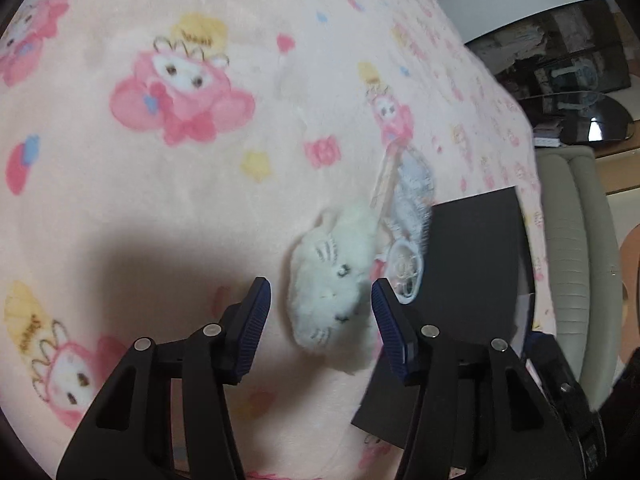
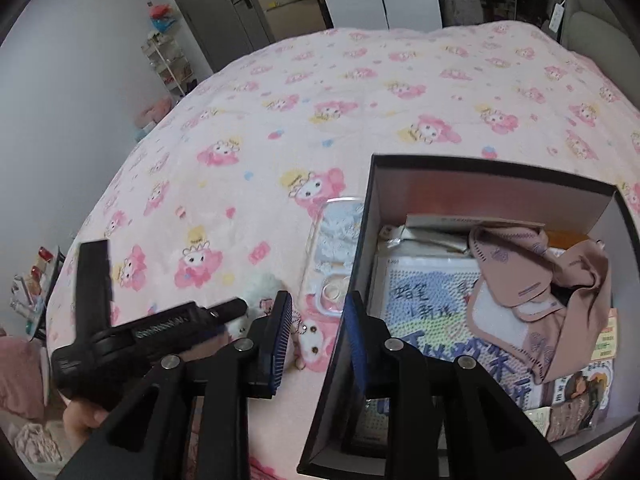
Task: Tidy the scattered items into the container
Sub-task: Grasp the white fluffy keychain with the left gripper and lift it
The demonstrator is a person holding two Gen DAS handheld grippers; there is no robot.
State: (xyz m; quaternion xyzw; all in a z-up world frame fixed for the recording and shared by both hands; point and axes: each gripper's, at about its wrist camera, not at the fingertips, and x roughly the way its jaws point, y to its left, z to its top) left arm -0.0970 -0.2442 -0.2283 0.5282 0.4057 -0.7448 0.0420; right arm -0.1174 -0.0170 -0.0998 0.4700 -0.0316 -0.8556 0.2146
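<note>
A white fluffy plush toy (image 1: 332,284) lies on the pink cartoon blanket (image 1: 160,200). My left gripper (image 1: 320,312) stands open around the toy; its left pad is clear of the fur and its right pad is at the fur's edge. Beside the toy lies a clear phone case (image 1: 408,220), against the black box (image 1: 476,280). In the right wrist view the phone case (image 2: 336,240) and plush toy (image 2: 256,288) lie left of the open black box (image 2: 492,172). My right gripper (image 2: 318,332) is open astride the box's left wall, holding nothing.
The box holds a pink cloth (image 2: 552,280), books (image 2: 432,300) and packets. The left gripper's black body (image 2: 160,328) and a hand (image 2: 84,416) sit low left. A door (image 2: 224,4) and shelf rack (image 2: 168,60) stand beyond the bed. A beige padded headboard (image 1: 580,240) lies right.
</note>
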